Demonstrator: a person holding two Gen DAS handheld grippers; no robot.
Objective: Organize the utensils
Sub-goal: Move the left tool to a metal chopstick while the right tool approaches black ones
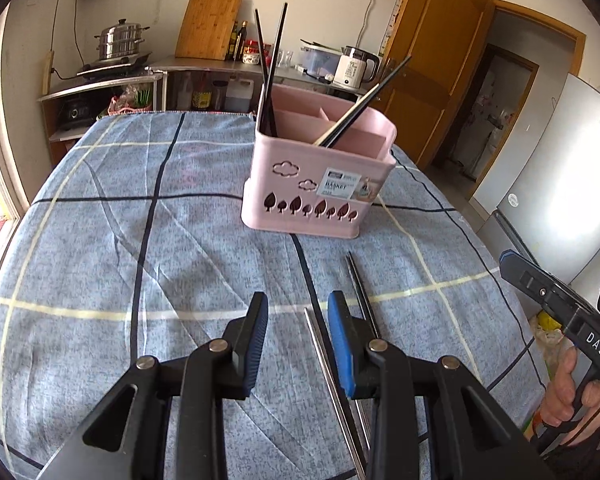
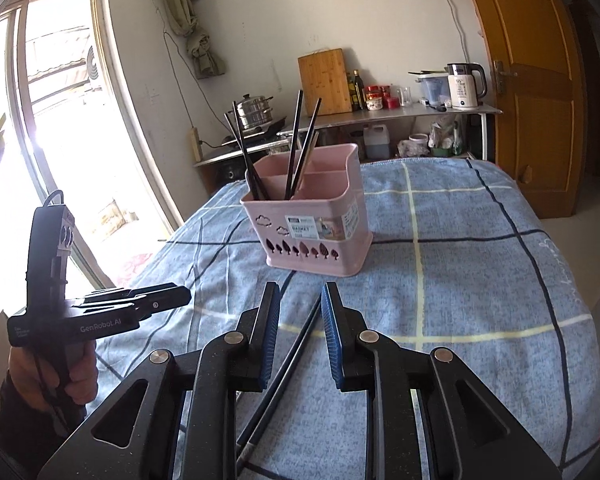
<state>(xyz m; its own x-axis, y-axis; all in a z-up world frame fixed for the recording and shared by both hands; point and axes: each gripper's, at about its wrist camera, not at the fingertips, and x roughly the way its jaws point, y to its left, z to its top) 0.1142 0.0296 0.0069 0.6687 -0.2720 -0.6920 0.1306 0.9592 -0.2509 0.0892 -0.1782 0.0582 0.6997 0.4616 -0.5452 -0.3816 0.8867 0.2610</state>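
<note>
A pink utensil basket (image 1: 300, 196) (image 2: 320, 236) stands upright on the blue checked cloth, with several dark chopsticks (image 1: 274, 64) (image 2: 296, 140) leaning in its compartments. On the cloth in front of it lie a silvery chopstick (image 1: 320, 356) and a dark pair (image 1: 358, 284). My left gripper (image 1: 298, 320) hovers open over the cloth, the silvery chopstick showing just inside its right finger, untouched. My right gripper (image 2: 300, 312) is open too. A dark chopstick (image 2: 296, 356) runs slantwise through the gap between its pads without being pressed. Each gripper shows at the edge of the other's view.
The table (image 2: 480, 280) ends at the right near a wooden door (image 2: 532, 80) and a fridge (image 1: 560, 184). Behind it a steel counter (image 2: 420, 114) carries a kettle (image 2: 466, 86), bottles, a cutting board (image 1: 208, 26) and a steamer pot (image 1: 120, 42). A bright window (image 2: 52, 120) is left.
</note>
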